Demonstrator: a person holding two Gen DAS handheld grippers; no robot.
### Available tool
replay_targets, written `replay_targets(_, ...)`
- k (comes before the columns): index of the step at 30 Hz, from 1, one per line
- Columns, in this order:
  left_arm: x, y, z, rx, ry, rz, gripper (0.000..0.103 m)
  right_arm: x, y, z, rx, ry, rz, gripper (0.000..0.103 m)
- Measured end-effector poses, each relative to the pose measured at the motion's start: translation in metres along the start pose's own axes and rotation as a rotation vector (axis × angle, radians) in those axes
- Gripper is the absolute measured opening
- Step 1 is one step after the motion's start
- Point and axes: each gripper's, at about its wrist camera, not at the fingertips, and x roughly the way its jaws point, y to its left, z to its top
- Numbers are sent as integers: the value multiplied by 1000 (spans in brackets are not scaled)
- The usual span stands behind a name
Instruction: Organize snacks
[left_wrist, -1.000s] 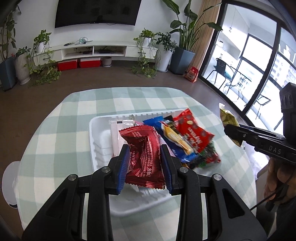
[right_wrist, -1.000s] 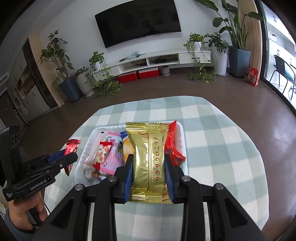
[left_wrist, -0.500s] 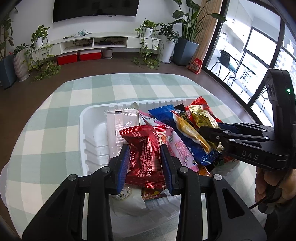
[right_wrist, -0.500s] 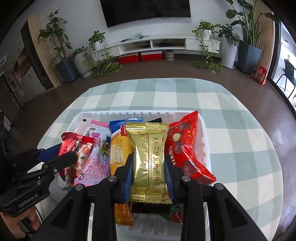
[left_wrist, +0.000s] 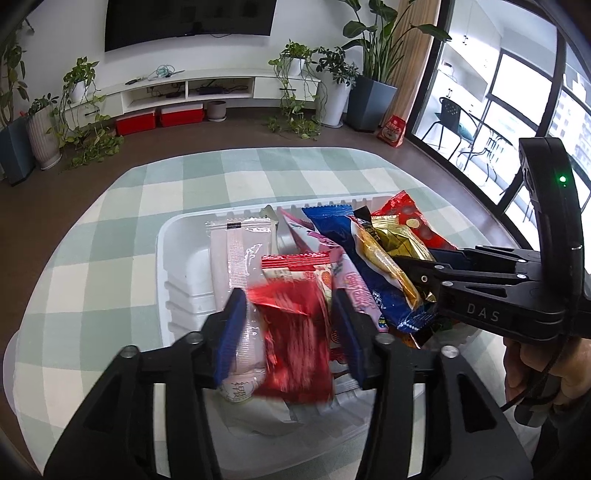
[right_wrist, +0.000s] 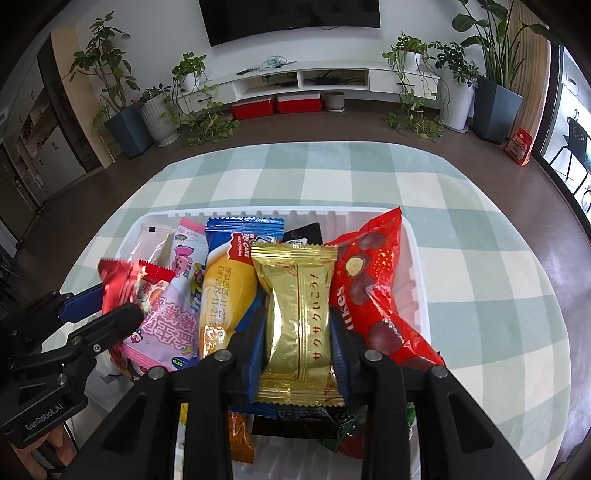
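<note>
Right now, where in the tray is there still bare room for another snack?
The tray's left end, between its wall and the clear packet, is bare. From that packet to the big red bag the snacks overlap. The checked cloth around is free.

red snack packet (left_wrist: 295, 332) motion-blurred, print perhaps unreadable
</note>
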Motion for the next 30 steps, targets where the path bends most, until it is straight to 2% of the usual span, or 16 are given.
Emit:
replay_targets(10,-7,3,0,-12,-16,-3,53,-4,1,0,-3,-11,-6,42)
replay_targets(13,-12,3,-1,-14,-25,4,63,-10,0,-1,2,-26,-6,48)
replay_targets(15,-15,2,-2,-15,-30,4,65,-15,3,-2,1,-33,-7,52)
replay_targets(17,-17,2,-3,-17,-38,11,73,-18,4,-4,-3,-41,-11,56)
replay_targets(22,-27,0,-5,-26,-56,26,78,-26,7,-7,-8,-52,-17,61)
replay_targets(25,-37,-1,-8,-33,-70,38,81,-35,8,-10,-1,-71,-12,70)
replay_targets(27,-46,-1,-14,-42,-81,50,89,-44,9,-14,6,-89,-8,76)
replay_targets(28,-52,-2,-17,-46,-92,56,98,-50,9,-16,7,-103,-4,78)
replay_targets(29,-60,-3,-21,-49,-111,63,103,-56,8,-19,9,-118,0,82)
replay_targets(30,-67,-4,-26,-51,-134,70,103,-62,8,-23,15,-135,3,87)
